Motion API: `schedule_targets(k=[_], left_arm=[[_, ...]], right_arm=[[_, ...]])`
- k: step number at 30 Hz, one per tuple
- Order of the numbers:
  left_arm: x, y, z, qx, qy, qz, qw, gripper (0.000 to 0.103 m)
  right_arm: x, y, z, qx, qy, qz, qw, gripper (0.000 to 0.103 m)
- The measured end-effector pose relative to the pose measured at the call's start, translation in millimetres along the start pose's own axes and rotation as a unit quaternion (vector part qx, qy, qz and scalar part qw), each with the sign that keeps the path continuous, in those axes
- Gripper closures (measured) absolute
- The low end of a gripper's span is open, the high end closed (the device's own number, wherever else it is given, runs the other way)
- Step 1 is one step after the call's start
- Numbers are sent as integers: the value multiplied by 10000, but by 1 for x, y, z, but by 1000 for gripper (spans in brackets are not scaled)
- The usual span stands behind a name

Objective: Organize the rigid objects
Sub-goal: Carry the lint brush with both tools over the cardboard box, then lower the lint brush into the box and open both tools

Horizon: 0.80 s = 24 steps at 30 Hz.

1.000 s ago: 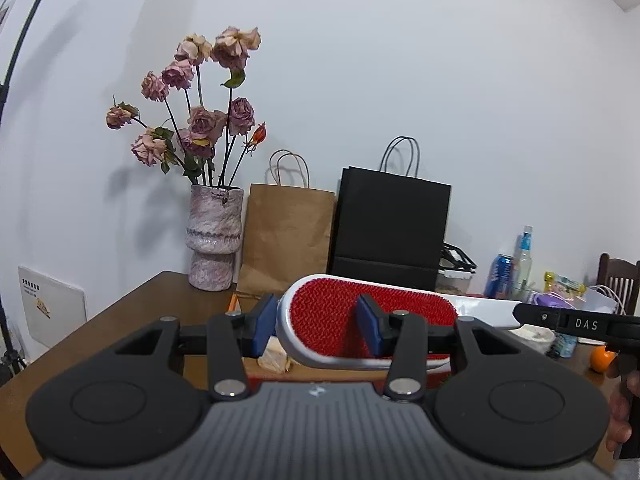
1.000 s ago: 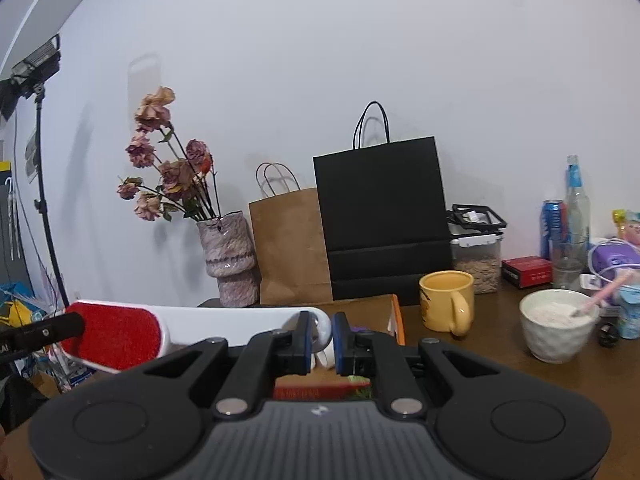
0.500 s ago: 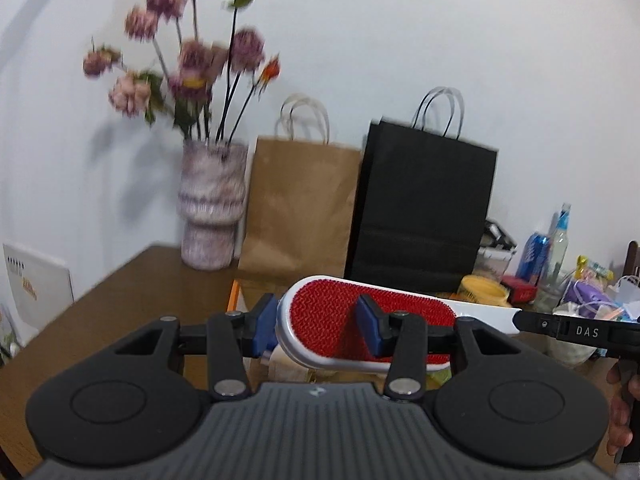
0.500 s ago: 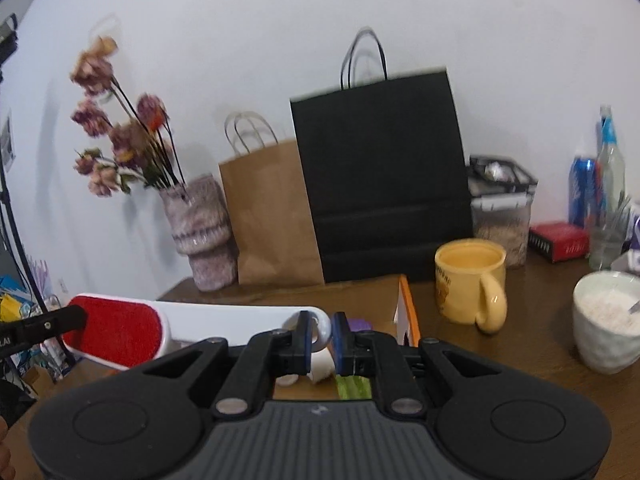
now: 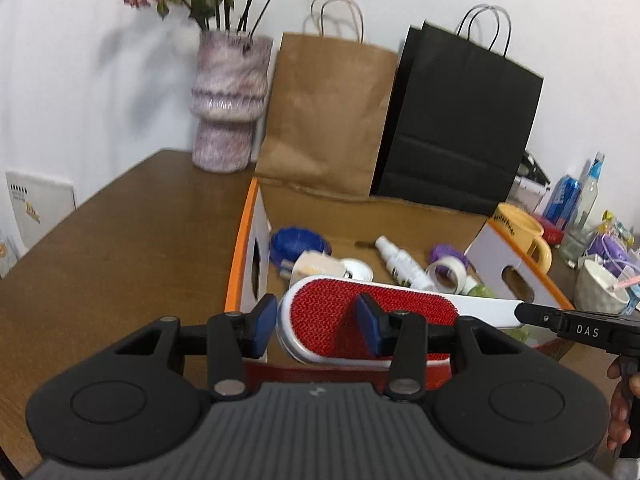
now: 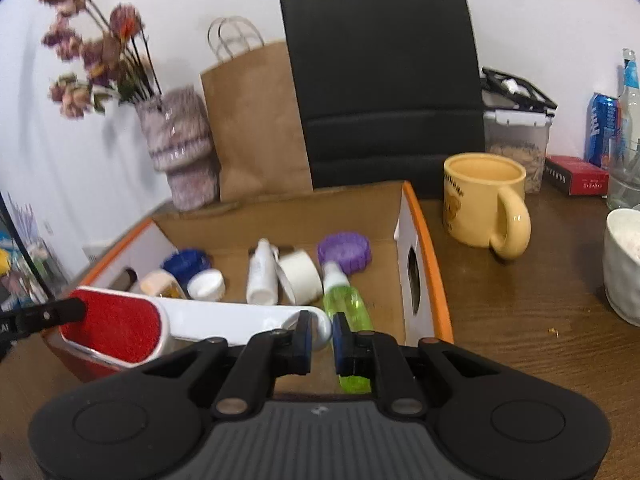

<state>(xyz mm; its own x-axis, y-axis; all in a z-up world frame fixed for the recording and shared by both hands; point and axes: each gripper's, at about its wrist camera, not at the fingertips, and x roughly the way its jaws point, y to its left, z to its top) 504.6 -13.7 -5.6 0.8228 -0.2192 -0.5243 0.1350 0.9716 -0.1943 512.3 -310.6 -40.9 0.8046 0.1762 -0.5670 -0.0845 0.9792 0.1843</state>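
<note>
- Left gripper [image 5: 316, 326]: we've got it clamped across the red-pile head of the white plastic lint brush [image 5: 360, 320], over the near-left corner of the orange-rimmed cardboard box [image 5: 236, 264].
- Brush's long axis runs left-right along the box's near wall, above it, not inside yet.
- Right gripper [image 6: 320, 338]: pinched tight on the brush's handle end, near the box's right wall.
- Our read: both ends must drop together.

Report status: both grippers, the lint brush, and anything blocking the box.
Left gripper shut on lint brush head; right gripper shut on its handle. Brush level above open box. Bottles and tape roll lie beneath.
</note>
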Motion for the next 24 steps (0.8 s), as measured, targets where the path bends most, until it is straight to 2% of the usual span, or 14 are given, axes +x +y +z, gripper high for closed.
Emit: schedule_targets(k=[4, 10, 14, 19, 20, 21, 22, 24], left_arm=[[8, 4, 2, -102, 346, -14, 9993, 58], [21, 0, 17, 111, 956, 94, 9953, 54], [32, -6, 25, 275, 1351, 175, 9903, 52], [31, -10, 28, 258, 1546, 269, 9873, 43], [29, -12, 29, 250, 1542, 270, 9874, 41], [25, -14, 29, 271, 1514, 300, 9876, 32], [20, -16, 30, 296, 1467, 349, 9881, 27], [8, -19, 32, 328, 1403, 348, 9890, 27]], right_arm=[[6, 8, 3, -392, 314, -138, 9986, 92], [25, 4, 23, -523, 1245, 127, 9908, 91], [36, 6, 32, -605, 1665, 286, 9838, 89], [34, 10, 34, -686, 1730, 183, 9824, 78], [30, 12, 34, -727, 1704, 165, 9826, 72], [27, 14, 34, -755, 1676, 157, 9828, 67], [22, 16, 35, -791, 1636, 147, 9832, 65], [10, 18, 36, -829, 1551, 127, 9843, 62]])
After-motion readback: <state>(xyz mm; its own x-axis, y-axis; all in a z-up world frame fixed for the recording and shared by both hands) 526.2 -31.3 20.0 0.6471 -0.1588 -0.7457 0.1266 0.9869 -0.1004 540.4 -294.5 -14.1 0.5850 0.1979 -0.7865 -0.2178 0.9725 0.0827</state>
